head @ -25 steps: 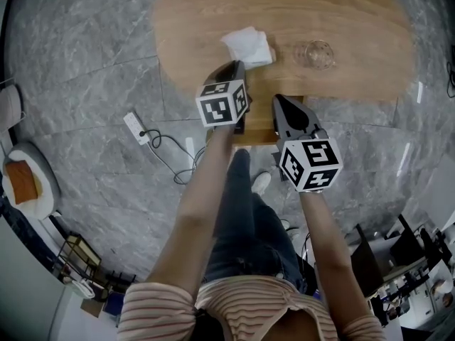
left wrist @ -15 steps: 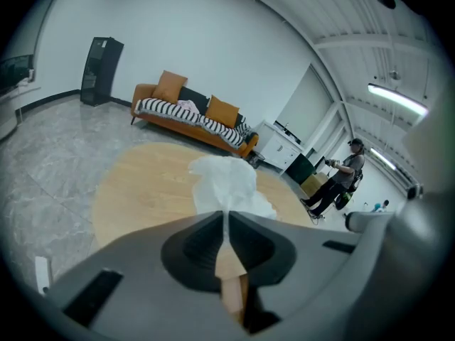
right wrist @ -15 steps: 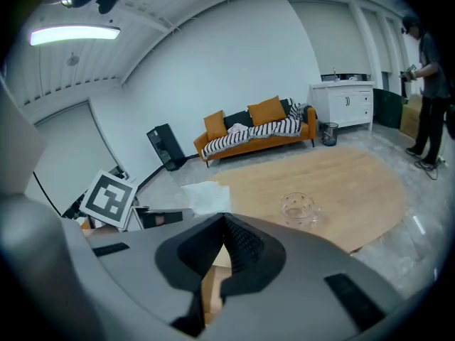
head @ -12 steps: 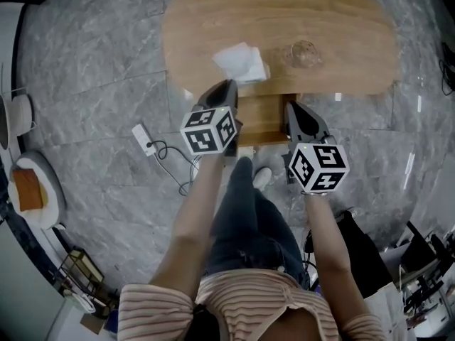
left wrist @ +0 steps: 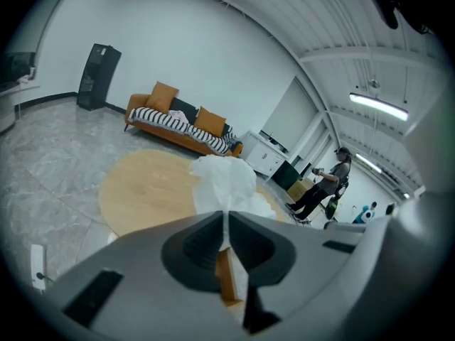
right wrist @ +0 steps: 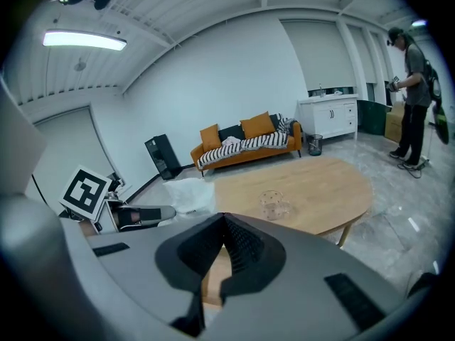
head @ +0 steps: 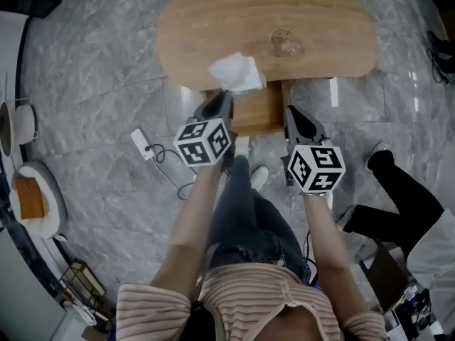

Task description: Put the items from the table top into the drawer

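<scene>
Pinched by just a thin fold in the left gripper [head: 222,98] above the counter's [head: 213,20] near edge, the white tissue [head: 237,74] could slip out and miss the open drawer [head: 259,112]; the right gripper [head: 290,112] is pressed together, empty.

The table [head: 213,20] is pale wood with a smooth matt grain; the tissue [head: 236,73] is thin white crumpled paper, the cup [head: 283,43] clear glass (or plastic), the floor [head: 92,69] glossy grey marble.
</scene>
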Action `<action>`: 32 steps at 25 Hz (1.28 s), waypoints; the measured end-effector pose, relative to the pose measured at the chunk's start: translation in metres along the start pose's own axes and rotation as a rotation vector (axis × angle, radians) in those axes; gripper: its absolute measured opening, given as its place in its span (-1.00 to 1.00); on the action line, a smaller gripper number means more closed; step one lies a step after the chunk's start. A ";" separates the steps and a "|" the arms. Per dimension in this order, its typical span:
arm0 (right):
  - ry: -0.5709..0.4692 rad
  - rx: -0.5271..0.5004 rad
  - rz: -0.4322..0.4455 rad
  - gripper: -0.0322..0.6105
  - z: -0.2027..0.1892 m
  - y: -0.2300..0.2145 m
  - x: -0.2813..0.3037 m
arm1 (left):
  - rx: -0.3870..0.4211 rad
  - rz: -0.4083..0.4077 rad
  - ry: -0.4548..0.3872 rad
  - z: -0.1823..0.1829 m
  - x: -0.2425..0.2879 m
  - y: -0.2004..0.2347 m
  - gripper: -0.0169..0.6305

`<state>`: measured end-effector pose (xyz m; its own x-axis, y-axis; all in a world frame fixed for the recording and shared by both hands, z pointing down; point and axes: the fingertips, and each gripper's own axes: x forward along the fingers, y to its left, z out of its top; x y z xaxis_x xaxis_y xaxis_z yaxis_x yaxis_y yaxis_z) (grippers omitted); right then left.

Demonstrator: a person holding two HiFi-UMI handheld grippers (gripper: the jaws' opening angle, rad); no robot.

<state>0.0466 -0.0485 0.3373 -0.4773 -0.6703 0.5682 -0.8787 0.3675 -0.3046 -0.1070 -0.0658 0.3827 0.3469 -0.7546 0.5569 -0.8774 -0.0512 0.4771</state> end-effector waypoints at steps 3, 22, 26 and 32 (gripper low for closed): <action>-0.012 0.000 -0.011 -0.90 -0.009 -0.004 -0.021 | 0.018 -0.009 0.005 -0.014 -0.011 -0.014 -0.84; 0.049 0.034 -0.025 -0.90 -0.107 -0.022 -0.070 | 0.045 -0.019 0.067 -0.115 -0.023 -0.040 -0.84; 0.072 0.042 -0.023 -0.90 -0.129 -0.027 -0.057 | 0.039 -0.016 0.080 -0.138 -0.008 -0.033 -0.84; 0.098 0.070 -0.030 -0.90 -0.160 -0.042 -0.034 | 0.049 0.002 0.112 -0.172 0.021 -0.017 -0.84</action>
<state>0.1006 0.0624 0.4528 -0.4509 -0.6132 0.6486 -0.8925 0.3001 -0.3368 -0.0278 0.0320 0.5033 0.3772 -0.6775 0.6314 -0.8924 -0.0837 0.4433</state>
